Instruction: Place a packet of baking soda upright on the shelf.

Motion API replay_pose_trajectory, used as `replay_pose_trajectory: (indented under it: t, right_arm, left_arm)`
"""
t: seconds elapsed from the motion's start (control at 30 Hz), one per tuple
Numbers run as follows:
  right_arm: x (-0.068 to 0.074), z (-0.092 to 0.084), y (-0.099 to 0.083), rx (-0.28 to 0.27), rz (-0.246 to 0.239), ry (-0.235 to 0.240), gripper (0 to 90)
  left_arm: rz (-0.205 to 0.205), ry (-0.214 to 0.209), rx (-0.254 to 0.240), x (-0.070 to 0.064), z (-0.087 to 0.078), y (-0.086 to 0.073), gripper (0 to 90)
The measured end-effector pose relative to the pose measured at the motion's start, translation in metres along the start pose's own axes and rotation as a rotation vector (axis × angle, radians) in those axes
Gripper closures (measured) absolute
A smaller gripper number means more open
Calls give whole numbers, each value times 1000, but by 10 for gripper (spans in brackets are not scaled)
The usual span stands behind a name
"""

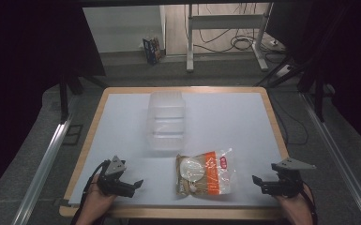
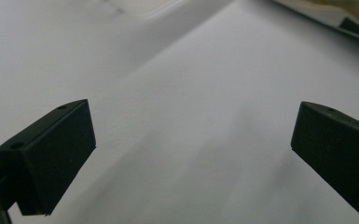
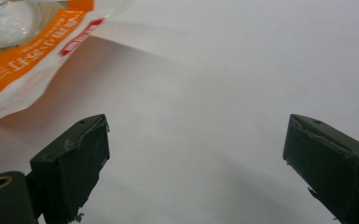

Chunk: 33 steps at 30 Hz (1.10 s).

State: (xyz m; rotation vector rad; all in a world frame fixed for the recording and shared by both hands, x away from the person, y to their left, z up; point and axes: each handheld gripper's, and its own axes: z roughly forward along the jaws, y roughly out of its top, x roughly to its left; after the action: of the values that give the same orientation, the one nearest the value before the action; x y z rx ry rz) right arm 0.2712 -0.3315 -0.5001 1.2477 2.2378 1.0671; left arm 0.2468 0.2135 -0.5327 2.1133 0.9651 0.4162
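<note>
A: any readable txt?
B: only on the food bag (image 1: 205,172). Orange band w/ white characters, look Japanese, shown upside down in right gripper view (image 3: 32,42). Can't make out the wording.
A: logo?
B: small red label w/ white print at the band's end, too blurry, prob brand mark.

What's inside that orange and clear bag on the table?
Through the bag's clear window a round, pale white item shows, with brownish contents beneath. The orange printed band covers the rest, so what lies there is hidden.

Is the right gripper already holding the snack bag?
No: the right gripper stands open over bare table, with the snack bag off to its side.
</note>
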Motion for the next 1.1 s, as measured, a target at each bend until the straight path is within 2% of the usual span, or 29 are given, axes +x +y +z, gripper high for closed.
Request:
replay_pose_trajectory:
  t: [0.13,0.27,0.53,0.87,1.0,1.1]
  right_arm:
    - [0,3,0,6,8,16,74]
    - [3,7,1,24,-9,19,75]
    - [-1,12,1,18,19,38,75]
    - [5,10,5,-11,47,9,62]
    - [9,9,8,-9,65,13,107]
    - [13,7,11,-4,48,30,187]
  left_arm:
    - [21,-16,-9,0,-1,-1,0]
    - [40,-23,-1,-2,-1,-1,0]
    - [35,-31,5,-2,-2,-2,1]
    - [74,-39,25,-4,0,-2,7]
    - [75,-39,25,-4,-1,-2,8]
    - [81,-38,27,-4,0,-2,9]
